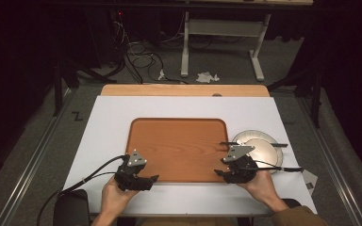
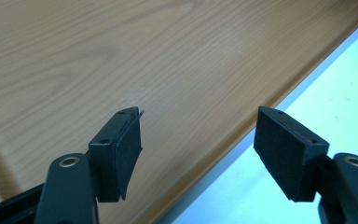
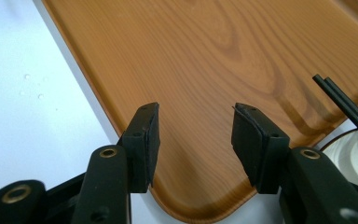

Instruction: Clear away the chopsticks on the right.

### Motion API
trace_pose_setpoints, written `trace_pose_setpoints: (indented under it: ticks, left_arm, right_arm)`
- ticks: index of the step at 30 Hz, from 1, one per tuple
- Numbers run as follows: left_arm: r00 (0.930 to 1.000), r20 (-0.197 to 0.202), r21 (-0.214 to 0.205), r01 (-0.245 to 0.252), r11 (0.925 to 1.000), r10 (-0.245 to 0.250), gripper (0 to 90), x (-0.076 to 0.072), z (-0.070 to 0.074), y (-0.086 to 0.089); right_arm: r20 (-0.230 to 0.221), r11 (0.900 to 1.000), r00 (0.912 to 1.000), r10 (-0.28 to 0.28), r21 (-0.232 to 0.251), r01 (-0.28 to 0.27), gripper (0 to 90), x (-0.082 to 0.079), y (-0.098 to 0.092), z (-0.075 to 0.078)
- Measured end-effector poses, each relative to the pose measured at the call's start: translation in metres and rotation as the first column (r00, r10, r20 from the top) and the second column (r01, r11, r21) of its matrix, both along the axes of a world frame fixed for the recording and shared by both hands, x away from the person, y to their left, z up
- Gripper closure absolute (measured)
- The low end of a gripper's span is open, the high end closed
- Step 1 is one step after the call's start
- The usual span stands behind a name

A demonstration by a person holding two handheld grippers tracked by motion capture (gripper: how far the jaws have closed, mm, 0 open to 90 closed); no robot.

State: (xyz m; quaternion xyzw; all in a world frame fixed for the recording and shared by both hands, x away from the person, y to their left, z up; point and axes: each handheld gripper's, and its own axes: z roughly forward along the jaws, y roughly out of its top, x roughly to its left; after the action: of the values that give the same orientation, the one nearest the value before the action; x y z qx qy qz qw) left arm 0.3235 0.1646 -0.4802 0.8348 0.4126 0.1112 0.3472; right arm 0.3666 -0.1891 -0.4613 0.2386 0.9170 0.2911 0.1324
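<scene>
wood-grain tray (image 1: pixel 176 148) flat, rounded corners, seemingly bare; both grippers' fingers wide.

Nothing readable from where I'm sitting, honestly. No brand, label or number on the wooden tray (image 1: pixel 179 148), none on the white sheet (image 1: pixel 113 113) under it, none on the plate (image 1: pixel 264 149). The closest thing to a sign is a small dark Z-shaped mark (image 1: pixel 77 116) on the floor left of the table, and I can't tell if it's a letter or just tape. The jaw pads in both gripper views are plain black, no print.
</scene>
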Motion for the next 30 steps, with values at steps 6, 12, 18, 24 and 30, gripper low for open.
trace_pose_setpoints:
  ticks: [6, 12, 18, 24, 30]
  left_arm:
    - [1.0000, -0.001, 0.009, -0.003, 1.0000, 0.003, 31.9, 0.002, 0.000, 0.001]
    - [1.0000, -0.001, 0.009, -0.003, 1.0000, 0.003, 33.0, 0.002, -0.001, 0.001]
    - [1.0000, 0.000, 0.009, -0.004, 0.9999, 0.004, 33.1, 0.002, -0.001, 0.001]
    - [0.9998, 0.005, 0.008, -0.019, 0.9998, 0.019, 33.1, 0.003, -0.001, 0.002]
    - [0.9998, 0.007, 0.011, -0.017, 0.9998, 0.017, 33.1, 0.002, 0.000, 0.003]
  right_arm:
    - [0.008, 0.9998, 1.0000, -0.001, -0.020, 0.001, 51.7, 0.000, 0.001, -0.002]
    - [0.006, 0.9999, 1.0000, 0.003, -0.015, -0.003, 51.8, 0.000, 0.001, 0.000]
    - [0.002, 0.9997, 0.9998, -0.021, 0.014, 0.021, 53.5, 0.002, -0.003, 0.007]
    - [0.019, 0.9988, 0.9993, -0.031, 0.038, 0.031, 52.7, 0.003, -0.006, 0.011]
    - [0.044, 0.9985, 0.9981, -0.044, 0.034, 0.042, 52.4, 0.004, -0.011, 0.017]
